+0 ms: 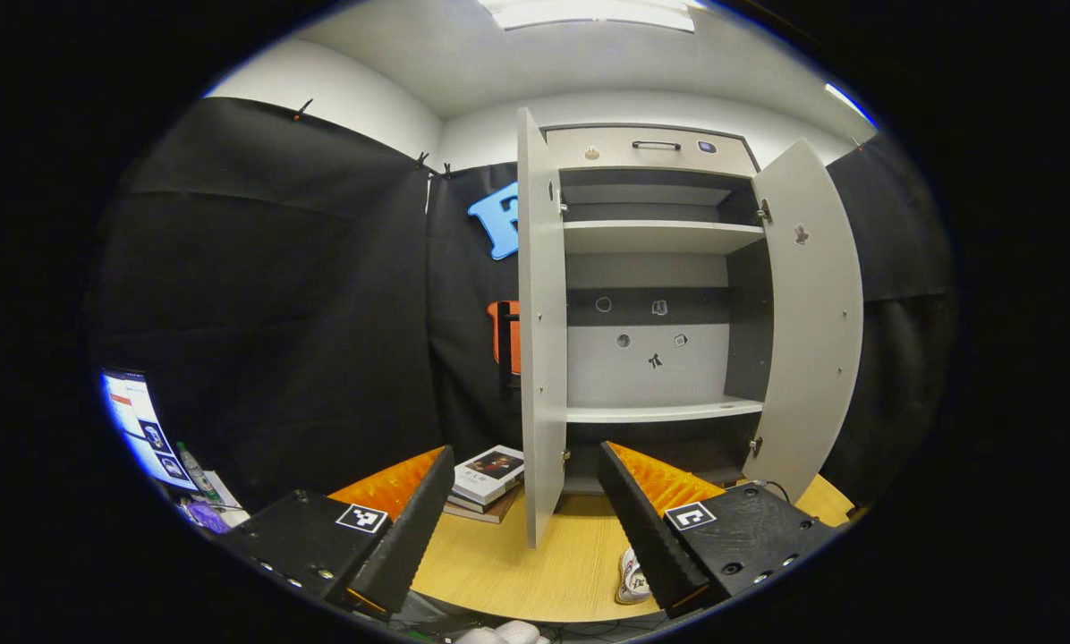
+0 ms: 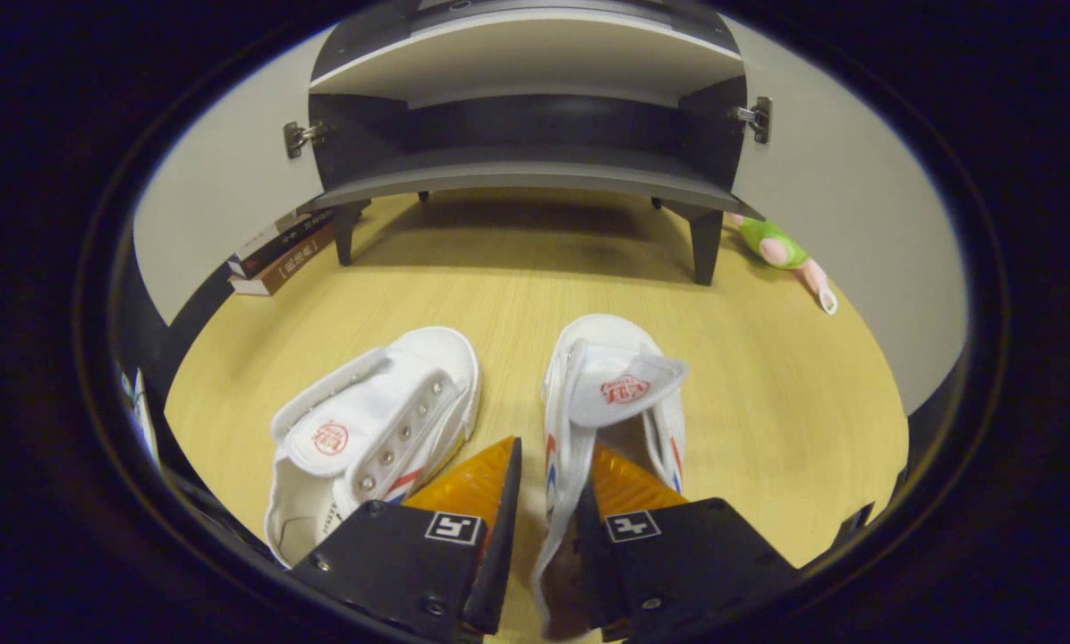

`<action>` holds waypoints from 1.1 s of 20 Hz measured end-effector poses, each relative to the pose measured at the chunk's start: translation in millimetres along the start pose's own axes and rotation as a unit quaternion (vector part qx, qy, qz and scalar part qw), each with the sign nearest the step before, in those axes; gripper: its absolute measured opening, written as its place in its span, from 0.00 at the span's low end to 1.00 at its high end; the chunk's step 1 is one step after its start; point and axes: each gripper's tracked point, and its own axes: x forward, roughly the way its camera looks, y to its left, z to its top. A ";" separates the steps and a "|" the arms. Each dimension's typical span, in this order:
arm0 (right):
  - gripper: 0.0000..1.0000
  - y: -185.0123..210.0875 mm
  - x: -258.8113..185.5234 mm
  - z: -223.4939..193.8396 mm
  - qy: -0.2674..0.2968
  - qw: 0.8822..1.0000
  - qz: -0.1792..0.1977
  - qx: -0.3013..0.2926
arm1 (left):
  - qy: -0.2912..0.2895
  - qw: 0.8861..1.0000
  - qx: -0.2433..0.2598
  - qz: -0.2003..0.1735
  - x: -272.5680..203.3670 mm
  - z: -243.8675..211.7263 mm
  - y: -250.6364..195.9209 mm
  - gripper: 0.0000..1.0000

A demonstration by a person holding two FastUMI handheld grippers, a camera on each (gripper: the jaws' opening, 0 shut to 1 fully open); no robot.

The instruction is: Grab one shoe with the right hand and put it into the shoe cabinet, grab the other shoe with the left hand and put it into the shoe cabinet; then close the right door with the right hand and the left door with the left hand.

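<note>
Fingers of the right gripper (image 2: pixel 548 501) are pinching the side wall of the right-hand shoe (image 2: pixel 611 402) at about 6 o'clock in the right gripper view, one finger inside its opening and one outside. Fingers of the left gripper (image 1: pixel 526 528) are standing wide apart with nothing between them, pointing at the cabinet.

The shoe cabinet (image 1: pixel 660 295) is filling the 1 o'clock part of the left gripper view, with its left door (image 1: pixel 542 331) and right door (image 1: pixel 808 313) both swung open and its shelves bare. It is sitting on the wooden floor (image 2: pixel 499 286).

The second shoe (image 2: pixel 374 429) is lying just beside the gripped one, at 8 o'clock in the right gripper view, toe toward the cabinet. A stack of books (image 1: pixel 488 483) is resting on the floor near the left door. A green plush toy (image 2: pixel 781 250) is lying at 2 o'clock, by the cabinet's leg.
</note>
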 end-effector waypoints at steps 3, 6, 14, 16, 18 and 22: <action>0.09 0.2 4.9 0.5 0.010 1.000 0.009 0.023 | 0.004 1.000 -0.003 0.010 2.3 -1.5 -0.1 0.96; 0.05 -2.6 0.0 3.2 0.014 1.000 0.017 0.023 | 0.004 1.000 -0.001 0.011 1.2 -1.6 -0.5 0.96; 0.05 7.9 -100.4 59.9 -0.065 0.997 0.041 -0.005 | -0.008 1.000 -0.014 -0.027 -7.9 -2.8 -11.5 0.96; 0.05 18.6 -138.5 83.5 -0.096 0.994 0.050 -0.012 | -0.007 0.999 -0.016 -0.037 -12.7 -7.0 -11.3 0.96; 0.05 30.0 -176.7 108.1 -0.126 0.990 0.061 -0.012 | -0.008 0.999 -0.020 -0.045 -17.3 -9.7 -8.3 0.96; 0.05 47.7 -248.2 164.4 -0.193 0.979 0.066 -0.025 | -0.008 0.998 -0.028 -0.053 -27.3 -19.4 1.9 0.96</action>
